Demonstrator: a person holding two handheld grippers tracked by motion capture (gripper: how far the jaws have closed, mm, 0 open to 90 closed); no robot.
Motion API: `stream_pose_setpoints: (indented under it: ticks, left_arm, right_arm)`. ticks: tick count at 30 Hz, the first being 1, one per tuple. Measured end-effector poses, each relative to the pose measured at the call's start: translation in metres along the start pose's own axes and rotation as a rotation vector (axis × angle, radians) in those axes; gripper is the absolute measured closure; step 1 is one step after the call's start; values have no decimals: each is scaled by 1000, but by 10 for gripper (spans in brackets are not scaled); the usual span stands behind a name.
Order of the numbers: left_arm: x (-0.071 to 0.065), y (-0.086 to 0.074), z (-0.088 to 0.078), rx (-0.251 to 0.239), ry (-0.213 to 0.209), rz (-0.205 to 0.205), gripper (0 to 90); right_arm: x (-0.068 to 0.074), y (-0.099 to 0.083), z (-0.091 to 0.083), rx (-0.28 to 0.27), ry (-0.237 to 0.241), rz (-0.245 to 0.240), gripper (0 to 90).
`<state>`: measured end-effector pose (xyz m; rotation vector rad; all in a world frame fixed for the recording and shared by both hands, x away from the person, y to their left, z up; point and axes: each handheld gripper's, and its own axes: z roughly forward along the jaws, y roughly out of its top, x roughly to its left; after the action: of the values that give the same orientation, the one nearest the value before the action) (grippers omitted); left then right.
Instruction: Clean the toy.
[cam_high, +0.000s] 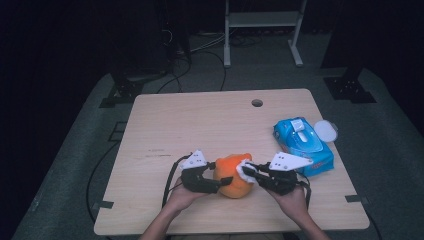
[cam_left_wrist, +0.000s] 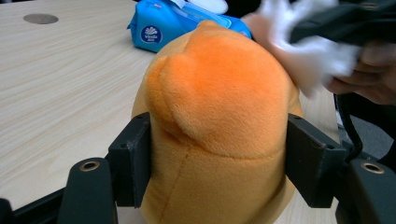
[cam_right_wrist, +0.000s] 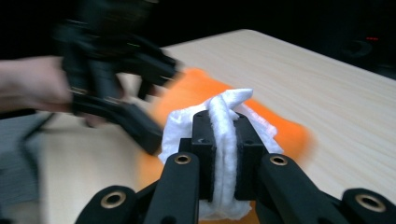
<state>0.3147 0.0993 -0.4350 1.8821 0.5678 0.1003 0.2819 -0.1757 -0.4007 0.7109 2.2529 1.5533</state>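
Tongs (cam_high: 218, 176) held in the left hand (cam_high: 181, 198) were seen clamped on an orange plush toy (cam_high: 233, 181), which sat on the tabletop (cam_high: 200, 120) near its front edge, between the two hands. In the left gripper view the toy (cam_left_wrist: 219, 116) was gripped at both flanks, each black pad pressed flat against the fabric and the soft body bulging above them. Right tongs (cam_high: 248, 171) were seen pressed together on a crumpled white wipe (cam_high: 245, 170), and the wipe was laid against the upper right side of the toy. In the right gripper view the wipe (cam_right_wrist: 223, 140) was pinched in a narrow fold between the two pads, with loose ends spilling out on either side and the orange toy (cam_right_wrist: 285, 126) lying directly behind it. The left tongs (cam_right_wrist: 154, 126) and the hand (cam_right_wrist: 32, 84) holding them were shown blurred at the left of that view, set against the toy. In the left gripper view the wipe (cam_left_wrist: 313, 60) was seen blurred against the top of the toy. A blue pack of wipes (cam_high: 302, 145) was lying near the right edge of the tabletop, just beside the right hand (cam_high: 292, 202), with its flap lifted, and a round white lid (cam_high: 325, 130) was resting close behind it.
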Motion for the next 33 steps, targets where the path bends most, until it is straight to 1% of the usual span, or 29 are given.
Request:
stream_pose_setpoints:
  ticks: [1, 2, 4, 5, 7, 9, 10, 12, 13, 15, 16, 17, 18, 19, 20, 21, 23, 24, 25, 26, 27, 28, 29, 30, 31, 32, 33]
  left_arm:
    - [1, 0, 0, -3, 1, -10, 322]
    - [2, -1, 0, -8, 2, -17, 322]
    - [2, 0, 1, -11, 5, -28, 321]
    - [2, 0, 1, -14, 7, -31, 319]
    - [2, 0, 2, -17, 13, -47, 313]
    - [1, -1, 3, -20, 17, -50, 311]
    - [1, -1, 2, -20, 17, -49, 311]
    - [0, -1, 2, -17, 13, -42, 315]
    - [-1, -1, 2, -17, 9, -25, 315]
    - [-5, -1, 3, -8, -6, 9, 312]
    - [-6, 0, 3, -7, -20, 20, 297]
    - [-8, 0, 3, -5, -42, 41, 279]
    - [-8, 1, 3, -6, -50, 52, 253]
    - [-9, 1, 3, -6, -50, 60, 234]
    - [-9, 2, 4, -4, -47, 59, 226]
    - [-9, 2, 5, -9, -34, 57, 231]
    - [-12, 0, 7, -18, -17, 66, 271]
    - [-13, 0, 7, -16, -13, 74, 288]
    - [-15, 0, 8, -12, -13, 87, 298]
    - [-17, 0, 9, -8, -15, 97, 306]
    - [-20, 0, 10, 3, -12, 125, 312]
    - [-22, 0, 9, 10, -9, 141, 317]
    - [-23, 0, 9, 12, -10, 152, 320]
    - [-23, -1, 9, 11, -15, 156, 321]
    - [-24, -2, 8, 14, -20, 175, 324]
    - [-24, -2, 8, 13, -23, 181, 325]
    - [-24, -2, 8, 12, -27, 187, 324]
  right_arm:
    - [-5, -2, -2, 6, -28, 3, 811]
    - [-11, -4, -4, 10, -44, 23, 811]
    - [-18, -8, -5, 12, -55, 54, 811]
    - [-17, -8, -5, 11, -51, 58, 811]
    - [-9, -6, -2, 7, -34, 36, 811]
    - [0, -3, 2, -1, 9, 13, 810]
    - [4, -2, 4, 3, 14, -5, 810]
    - [5, 0, 4, 9, 14, -19, 810]
    - [2, 0, 3, 5, 13, -13, 810]
    - [-6, -2, -2, -2, -23, 10, 810]
    - [-11, -3, -4, -1, -37, 24, 810]
    - [-15, -5, -5, -3, -42, 35, 810]
    - [-19, -7, -6, -2, -45, 57, 810]
    - [-20, -8, -7, -3, -51, 56, 810]
    - [-20, -8, -8, 2, -53, 54, 811]
    - [-19, -8, -8, 0, -52, 54, 811]
    - [-11, -6, -8, -9, -21, 43, 810]
    - [-6, -3, -5, -21, 19, 32, 810]
    - [-2, -2, -4, -27, 47, 30, 810]
    - [3, 0, -2, -35, 87, 21, 810]
    - [6, 2, -1, -33, 100, 10, 810]
    - [9, 4, 1, -25, 94, -19, 810]
    - [9, 5, 0, -19, 88, -26, 811]
    - [6, 5, -1, -23, 78, -20, 810]
    - [1, 4, -4, -35, 51, -10, 810]
    - [-6, 3, -7, -36, 15, 2, 810]
    - [-11, 2, -9, -32, -3, 17, 810]
